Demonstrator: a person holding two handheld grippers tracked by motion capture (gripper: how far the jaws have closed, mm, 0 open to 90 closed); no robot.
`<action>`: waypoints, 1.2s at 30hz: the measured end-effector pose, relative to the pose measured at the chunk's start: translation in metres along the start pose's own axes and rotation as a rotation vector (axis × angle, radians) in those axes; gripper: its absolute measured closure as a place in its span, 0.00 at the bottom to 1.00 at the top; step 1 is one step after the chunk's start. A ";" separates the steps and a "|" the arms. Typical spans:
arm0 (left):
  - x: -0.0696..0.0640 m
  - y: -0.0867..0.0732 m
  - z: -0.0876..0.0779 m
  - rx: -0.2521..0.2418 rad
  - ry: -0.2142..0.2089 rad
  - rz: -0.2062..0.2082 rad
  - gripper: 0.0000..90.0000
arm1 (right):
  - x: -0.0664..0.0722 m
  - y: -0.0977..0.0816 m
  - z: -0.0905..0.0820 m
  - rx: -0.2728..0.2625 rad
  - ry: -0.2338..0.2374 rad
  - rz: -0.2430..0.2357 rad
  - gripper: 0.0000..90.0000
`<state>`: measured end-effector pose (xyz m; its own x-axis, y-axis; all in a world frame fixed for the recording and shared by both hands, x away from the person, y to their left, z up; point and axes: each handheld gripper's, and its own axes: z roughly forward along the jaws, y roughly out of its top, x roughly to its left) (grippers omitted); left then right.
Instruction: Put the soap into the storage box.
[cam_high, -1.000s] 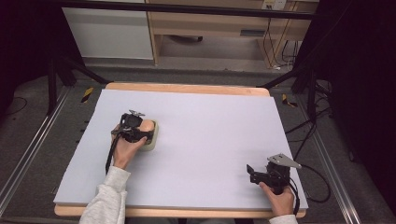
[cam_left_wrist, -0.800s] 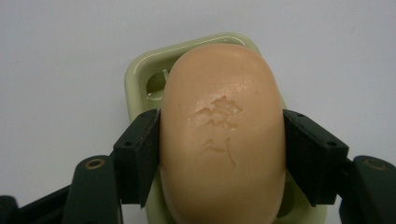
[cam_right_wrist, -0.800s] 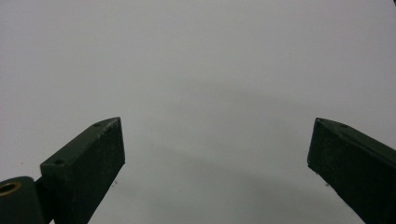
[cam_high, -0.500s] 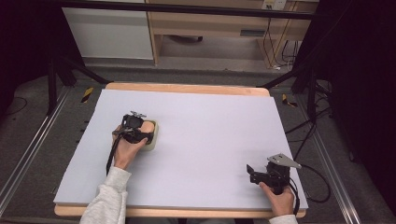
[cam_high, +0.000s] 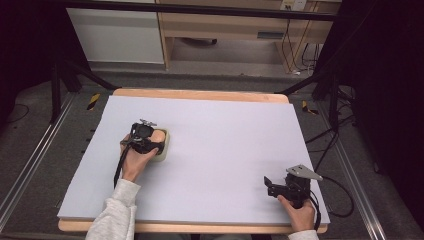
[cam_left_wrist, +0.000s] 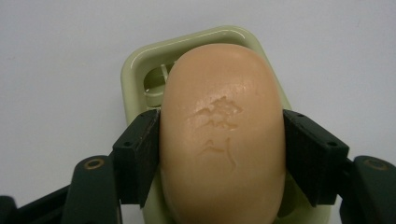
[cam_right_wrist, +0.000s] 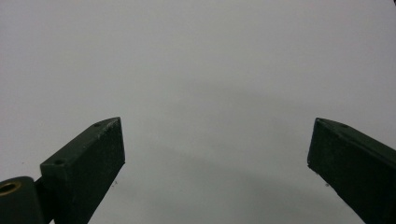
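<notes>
In the left gripper view, the left claw (cam_left_wrist: 222, 154) grips a peach-coloured bar of soap (cam_left_wrist: 223, 140), one black jaw pressed flat against each long side. The soap lies in a pale green soap dish (cam_left_wrist: 135, 70), whose rim curves out beyond the soap's far end, with a raised drain rib showing just past the left jaw. Soap and dish sit on the pale grey desk (cam_left_wrist: 56, 56).

From the high view, the left claw (cam_high: 151, 141) is at the left-middle of the desk (cam_high: 225, 130), held by a hand in a grey sleeve, with the soap dish (cam_high: 163, 150) just under and beyond it. The right claw (cam_high: 267, 182) rests well apart, near the front right corner, its jaws spread wide with nothing between them.

Risks, as a judgement: the soap is smooth and rounded, so it may squirt forward out of the jaws if squeezed harder. A lift could also drag the light dish along if the soap sticks to it.
</notes>
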<state>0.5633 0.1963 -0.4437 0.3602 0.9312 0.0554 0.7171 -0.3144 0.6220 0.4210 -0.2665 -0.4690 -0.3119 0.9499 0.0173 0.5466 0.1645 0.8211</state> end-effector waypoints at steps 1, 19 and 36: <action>0.000 0.000 0.000 -0.001 0.001 0.001 0.35 | 0.000 0.000 0.000 -0.002 -0.003 -0.004 0.05; 0.001 -0.003 -0.034 -0.137 -0.070 0.013 0.30 | -0.002 -0.001 -0.002 -0.011 -0.006 0.007 0.05; -0.007 -0.040 -0.064 -0.294 -0.135 0.045 0.24 | -0.006 -0.003 -0.005 -0.007 -0.015 0.027 0.05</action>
<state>0.4941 0.2140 -0.4185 0.4775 0.8786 -0.0043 0.5026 -0.2692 0.8215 0.4174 -0.2738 -0.4682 -0.2851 0.9580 0.0312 0.5492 0.1366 0.8245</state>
